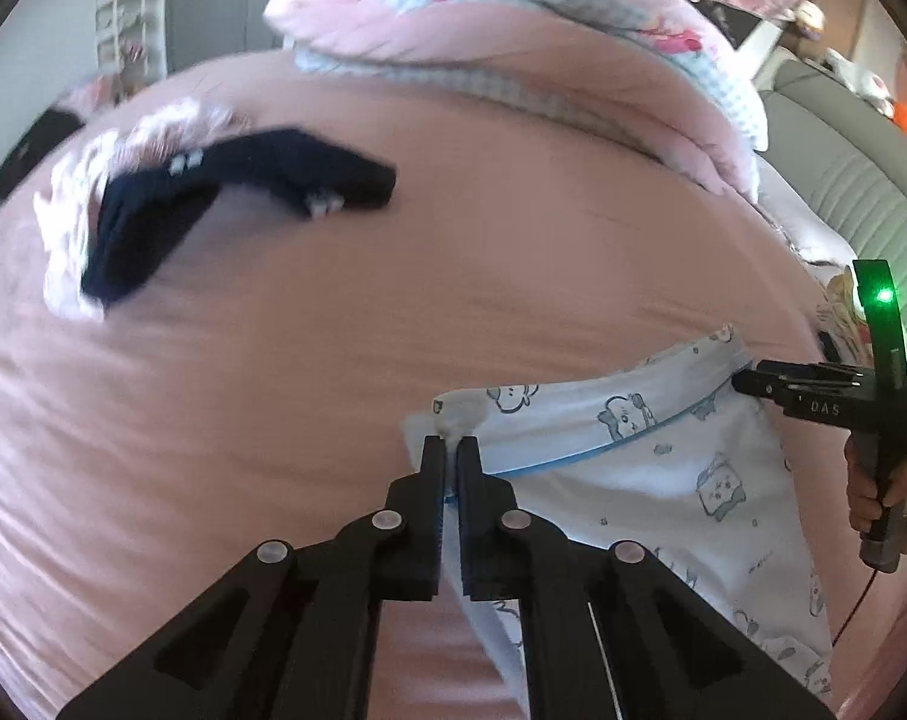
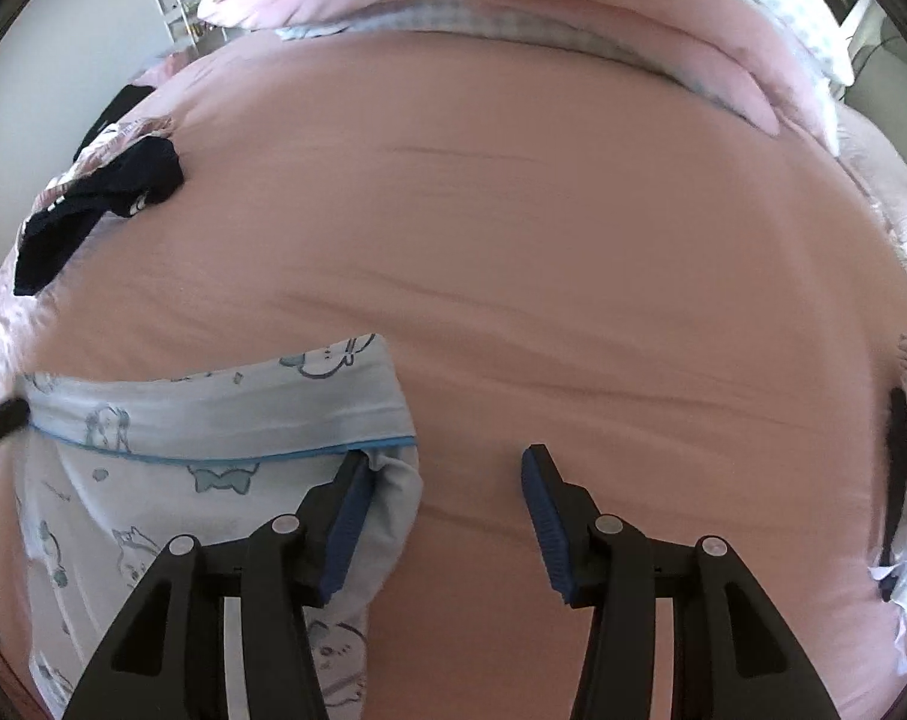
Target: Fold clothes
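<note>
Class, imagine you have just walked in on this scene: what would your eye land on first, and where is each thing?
Most striking is the pale printed garment lying at the near edge of the pink bedsheet. The left gripper is shut on one corner of it, while the right gripper stands open at the opposite corner. Next comes the dark navy garment lying crumpled far off to the left, and the rolled pink quilt across the back.

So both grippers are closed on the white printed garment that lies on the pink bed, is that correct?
Not quite. Only the left gripper is closed on the white printed garment. The right gripper is open: the right wrist view shows its fingers apart, one beside the garment's corner, over the pink bed.
</note>
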Demonstrator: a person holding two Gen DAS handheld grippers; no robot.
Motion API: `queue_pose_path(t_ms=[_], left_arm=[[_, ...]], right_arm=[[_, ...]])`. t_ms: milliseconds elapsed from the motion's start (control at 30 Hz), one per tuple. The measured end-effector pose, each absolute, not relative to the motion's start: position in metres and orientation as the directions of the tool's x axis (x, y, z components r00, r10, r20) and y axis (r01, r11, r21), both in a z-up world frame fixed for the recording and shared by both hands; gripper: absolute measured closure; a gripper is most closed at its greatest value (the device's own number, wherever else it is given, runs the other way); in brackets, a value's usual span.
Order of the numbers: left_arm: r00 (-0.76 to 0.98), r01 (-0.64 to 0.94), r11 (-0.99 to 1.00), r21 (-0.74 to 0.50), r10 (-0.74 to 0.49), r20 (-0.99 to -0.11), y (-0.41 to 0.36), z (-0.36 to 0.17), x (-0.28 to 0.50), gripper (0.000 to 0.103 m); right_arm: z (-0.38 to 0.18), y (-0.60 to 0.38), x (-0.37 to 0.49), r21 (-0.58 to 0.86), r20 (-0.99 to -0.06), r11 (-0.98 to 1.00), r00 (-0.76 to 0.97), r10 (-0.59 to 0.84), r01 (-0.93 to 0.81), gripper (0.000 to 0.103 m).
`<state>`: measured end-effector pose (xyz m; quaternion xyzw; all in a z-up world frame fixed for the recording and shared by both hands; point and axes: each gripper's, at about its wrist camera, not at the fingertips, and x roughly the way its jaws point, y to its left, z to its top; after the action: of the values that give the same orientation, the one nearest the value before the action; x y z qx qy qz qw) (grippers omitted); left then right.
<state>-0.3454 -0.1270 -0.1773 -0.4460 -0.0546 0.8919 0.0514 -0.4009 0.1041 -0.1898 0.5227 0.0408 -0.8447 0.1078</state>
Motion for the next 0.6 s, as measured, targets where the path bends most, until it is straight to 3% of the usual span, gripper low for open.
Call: queue_pose_path(t_ms=[133,200,267,367,400,467,500,600], left_arm=[[-0.529,-0.024,-0.992,-0.125,0.119,-0.840,-0.133,-0.202,-0.362,0.096],[-0.510,-0.001,-0.990,-0.139,0.120,-0.852,-0.140,-0.211,-0.362,0.094],[-0.526,0.029,-0.988,-0.154,0.116,-0.843,-0.147,-0.199,-0.358,0.087],[-0.626,0.054,-0.990,-0.128,0.066,-0.777,-0.150,-0.158,-0.332,0.079],[-0.630,0.018,-0.988,-0.151,0.106,-0.769,-0.143,-0.153,-0.323,0.066],[-0.608,-0.076,-0.974,-0.214,0.215,-0.764,-0.126,-0.148,-0.305,0.052],[-0.593,-0.122,-0.962,-0.245,0.269,-0.759,-0.117,-0.145,-0.296,0.052],[-0.537,-0.220,-0.958,-0.184,0.276,-0.797,-0.076,-0.166,-0.277,0.052]], right_arm=[[-0.194,0.098,-0.404,0.049,-0.893,-0.974,-0.428,-0.143,0.223,0.053],[-0.193,0.095,-0.405,0.035,-0.889,-0.973,-0.438,-0.134,0.229,0.042],[-0.191,0.092,-0.406,0.017,-0.883,-0.972,-0.452,-0.125,0.235,0.036],[-0.179,0.092,-0.396,0.047,-0.860,-0.971,-0.484,-0.159,0.234,0.038],[-0.169,0.095,-0.386,0.086,-0.845,-0.969,-0.498,-0.195,0.232,0.038],[-0.151,0.100,-0.352,0.157,-0.821,-0.954,-0.503,-0.269,0.255,0.038],[-0.149,0.099,-0.333,0.171,-0.822,-0.947,-0.491,-0.290,0.272,0.038],[-0.151,0.087,-0.281,0.225,-0.824,-0.918,-0.439,-0.357,0.325,0.038]])
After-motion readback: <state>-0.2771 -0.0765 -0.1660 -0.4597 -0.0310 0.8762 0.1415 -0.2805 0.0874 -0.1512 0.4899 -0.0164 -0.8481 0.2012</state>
